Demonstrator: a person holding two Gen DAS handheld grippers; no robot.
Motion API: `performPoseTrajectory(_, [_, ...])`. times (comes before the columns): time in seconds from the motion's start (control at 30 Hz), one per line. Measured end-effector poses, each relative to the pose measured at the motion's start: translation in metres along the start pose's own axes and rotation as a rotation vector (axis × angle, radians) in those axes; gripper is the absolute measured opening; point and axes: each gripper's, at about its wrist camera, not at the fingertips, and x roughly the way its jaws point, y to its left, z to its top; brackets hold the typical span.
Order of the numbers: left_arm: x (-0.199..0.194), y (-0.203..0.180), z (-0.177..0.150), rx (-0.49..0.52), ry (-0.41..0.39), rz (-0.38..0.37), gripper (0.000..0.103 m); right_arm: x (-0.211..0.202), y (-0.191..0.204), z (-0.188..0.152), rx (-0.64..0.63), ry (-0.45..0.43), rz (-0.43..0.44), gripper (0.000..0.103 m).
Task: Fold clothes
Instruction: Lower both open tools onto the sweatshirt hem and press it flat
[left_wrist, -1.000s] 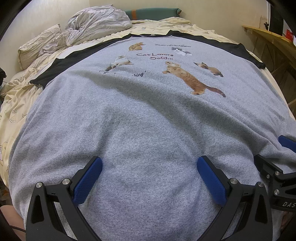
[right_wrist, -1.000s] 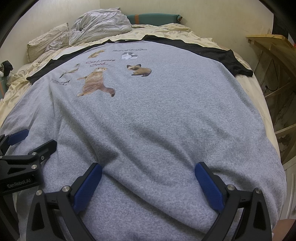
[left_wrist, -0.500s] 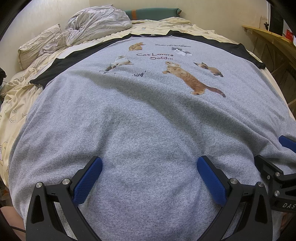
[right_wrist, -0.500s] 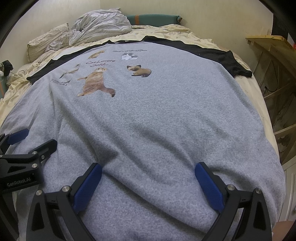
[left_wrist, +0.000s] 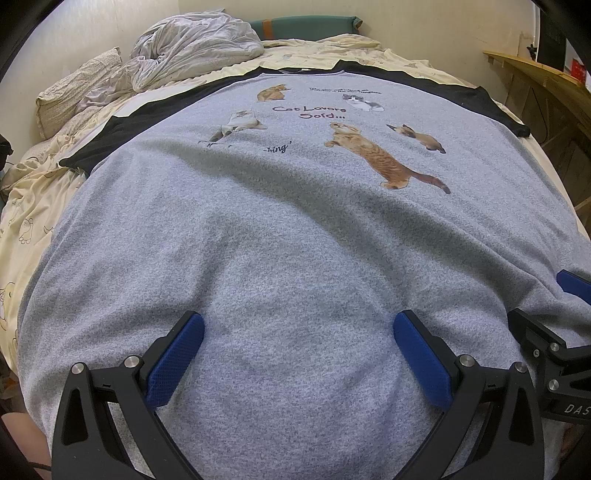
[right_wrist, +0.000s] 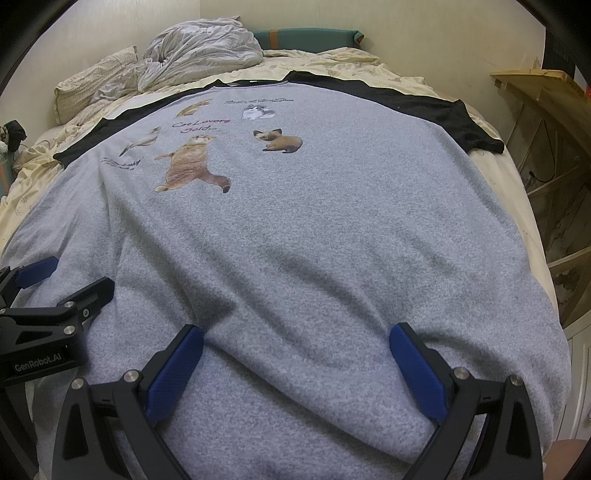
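Left wrist view: a grey knitted T-shirt with black sleeves and printed cats (left_wrist: 295, 236) lies spread flat, print side up, across a bed covered by a pale yellow patterned sheet (left_wrist: 33, 199). Its collar points to the far end and its hem lies nearest the camera. The left gripper (left_wrist: 298, 332) sits low over the near part of the shirt with its jaws spread wide; the blue ribbed pads (left_wrist: 177, 354) stand well apart with only grey cloth between them, and nothing is pinched. Whether the pads touch the cloth cannot be told. At the right edge part of the right gripper (left_wrist: 554, 325) shows, black with a blue pad tip, beside the left one. At the far left lie a crumpled pale grey duvet (left_wrist: 195, 48) and a speckled beige pillow (left_wrist: 74, 88); a teal cushion with an orange band (left_wrist: 306, 27) lies against the far wall. A wooden shelf frame (left_wrist: 546, 88) stands at the right of the bed.

Right wrist view: the same shirt (right_wrist: 314, 229) fills the bed, its right black sleeve (right_wrist: 465, 122) reaching the far right edge of the mattress. The right gripper (right_wrist: 295, 343) is over the near hem area, jaws spread wide, empty, its blue pads (right_wrist: 417, 369) well apart. The left gripper (right_wrist: 55, 284) shows at the near left edge, its black body marked "GenRobot.AI". The duvet (right_wrist: 203, 51), pillow (right_wrist: 96, 77) and teal cushion (right_wrist: 310, 37) lie at the far end.
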Motion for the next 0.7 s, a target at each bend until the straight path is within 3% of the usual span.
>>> performPoseTrajectory(0.23, [0.001,-0.002,0.001,0.013,0.003,0.012,0.103,0.000,-0.001,0.000,-0.004,0.010,0.004,0.102])
performPoseTrajectory(0.33, [0.001,-0.001,0.001,0.013,0.004,0.010,0.103,0.002,-0.001,0.008,-0.034,0.085,0.010,0.102])
performPoseTrajectory(0.4, [-0.003,0.003,0.005,0.029,0.034,-0.019,0.103,-0.002,-0.003,0.016,-0.053,0.132,0.010,0.102])
performPoseTrajectory(0.47, [-0.007,0.009,0.010,0.054,0.075,-0.057,0.103,-0.014,-0.007,0.024,-0.041,0.094,0.013,0.102])
performPoseTrajectory(0.6, [-0.046,0.034,0.020,0.069,0.041,-0.073,0.103,-0.018,-0.004,0.039,-0.033,0.085,0.085,0.102])
performPoseTrajectory(0.7, [-0.081,0.058,0.022,0.071,0.029,-0.066,0.103,-0.017,0.018,0.052,-0.110,0.052,0.094,0.102])
